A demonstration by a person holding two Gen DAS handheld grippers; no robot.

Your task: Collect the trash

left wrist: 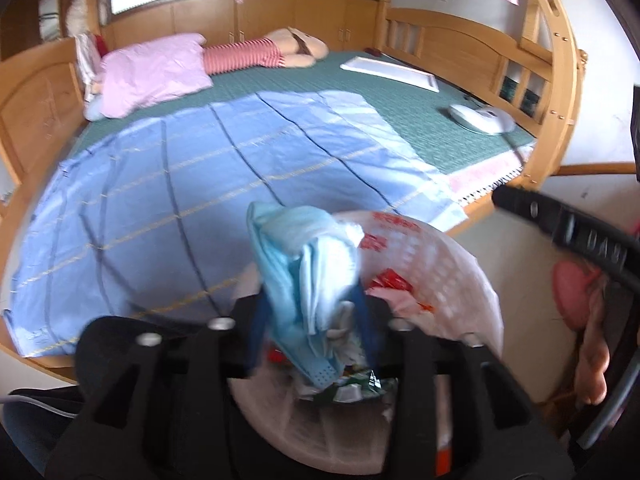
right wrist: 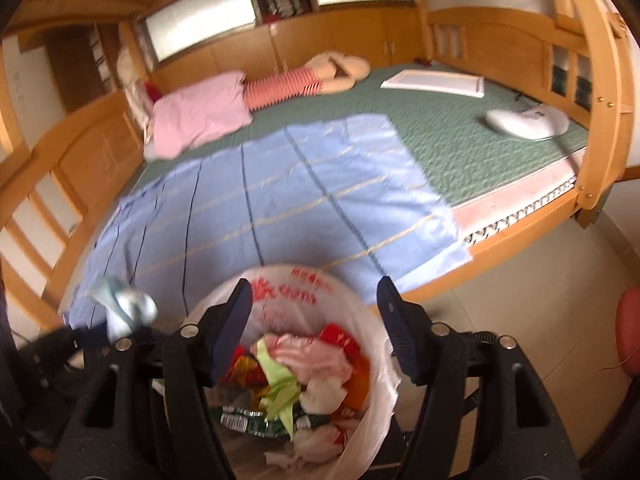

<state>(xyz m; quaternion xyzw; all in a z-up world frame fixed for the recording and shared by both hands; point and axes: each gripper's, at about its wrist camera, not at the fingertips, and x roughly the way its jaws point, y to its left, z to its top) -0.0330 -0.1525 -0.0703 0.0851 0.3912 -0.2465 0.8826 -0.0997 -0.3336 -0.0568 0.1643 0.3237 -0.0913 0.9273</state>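
Note:
My left gripper is shut on a crumpled light-blue face mask with white tissue and holds it over the near rim of the trash bin, which is lined with a white plastic bag with red print. In the right wrist view the same bundle hangs at the left of the bin. My right gripper is open and empty above the bin, which holds mixed wrappers, tissues and paper.
A wooden bed lies behind the bin, with a blue checked sheet, green mat, pink pillow, a white board and a white device. A pink stool stands at right.

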